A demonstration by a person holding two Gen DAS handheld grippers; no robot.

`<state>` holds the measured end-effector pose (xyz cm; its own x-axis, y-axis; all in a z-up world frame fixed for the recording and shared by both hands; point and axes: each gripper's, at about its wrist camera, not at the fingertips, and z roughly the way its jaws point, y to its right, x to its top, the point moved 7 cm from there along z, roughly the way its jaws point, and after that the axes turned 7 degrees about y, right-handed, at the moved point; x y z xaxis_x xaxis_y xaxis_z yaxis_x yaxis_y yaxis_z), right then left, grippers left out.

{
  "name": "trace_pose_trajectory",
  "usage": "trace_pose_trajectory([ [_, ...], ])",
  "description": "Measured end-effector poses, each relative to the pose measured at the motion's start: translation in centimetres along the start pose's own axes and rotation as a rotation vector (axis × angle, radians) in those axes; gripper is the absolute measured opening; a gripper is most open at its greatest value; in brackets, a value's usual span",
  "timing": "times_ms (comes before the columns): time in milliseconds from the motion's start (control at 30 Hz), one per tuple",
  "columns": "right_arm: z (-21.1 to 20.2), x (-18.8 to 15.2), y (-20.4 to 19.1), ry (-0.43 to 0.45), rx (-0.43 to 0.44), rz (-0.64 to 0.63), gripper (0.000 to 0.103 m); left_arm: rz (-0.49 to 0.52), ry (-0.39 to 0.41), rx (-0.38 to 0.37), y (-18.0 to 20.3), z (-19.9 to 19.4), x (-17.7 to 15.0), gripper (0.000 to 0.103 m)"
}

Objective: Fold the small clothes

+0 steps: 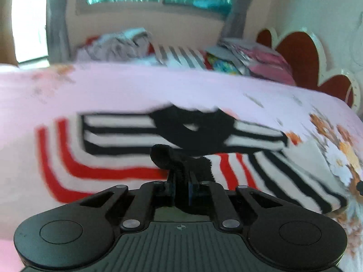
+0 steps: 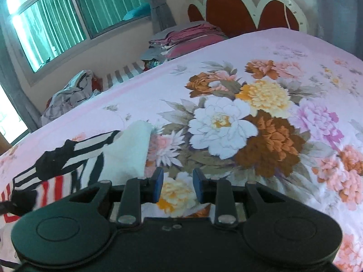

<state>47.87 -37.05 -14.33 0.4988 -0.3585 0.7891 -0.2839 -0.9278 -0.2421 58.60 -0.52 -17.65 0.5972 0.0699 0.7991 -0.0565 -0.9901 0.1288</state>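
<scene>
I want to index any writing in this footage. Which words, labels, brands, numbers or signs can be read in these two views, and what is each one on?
None can be read.
The striped garment shows only stripes, no lettering.
The floral bedsheet shows only flowers.
The left gripper body carries a small crosshair mark, no text.
The folded pile by the headboard has colourful prints, too blurred to read.

The striped garment [image 1: 140,149] lies spread on a pink floral bedsheet [image 1: 136,86], white with black stripes on its upper part and red stripes lower down, trimmed in black. A black fold of its edge is bunched up near the middle. In the right wrist view it [image 2: 68,158] lies at the left.
</scene>
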Motion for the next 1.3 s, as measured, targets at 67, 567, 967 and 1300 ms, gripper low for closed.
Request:
trace_pose_trajectory([
  [67, 0.5, 0.0, -0.8, -0.005, 0.02, -0.007, 0.031, 0.007, 0.004, 0.047, -2.1, -0.7, -0.1, 0.009],
  [567, 8.8, 2.2, -5.6, -0.078, 0.188, -0.068, 0.057, -0.086, -0.054, 0.095, -6.3, 1.6, -3.8, 0.053],
  [967, 13.7, 1.7, -5.9, -0.118, 0.229, -0.093, 0.009, -0.094, 0.039, 0.085, -6.2, 3.0, -3.8, 0.005],
  [1300, 10.1, 1.8, -8.8, -0.041, 0.256, -0.235, 0.04, 0.03, 0.099, 0.088, -2.4, 1.3, -1.2, 0.032],
])
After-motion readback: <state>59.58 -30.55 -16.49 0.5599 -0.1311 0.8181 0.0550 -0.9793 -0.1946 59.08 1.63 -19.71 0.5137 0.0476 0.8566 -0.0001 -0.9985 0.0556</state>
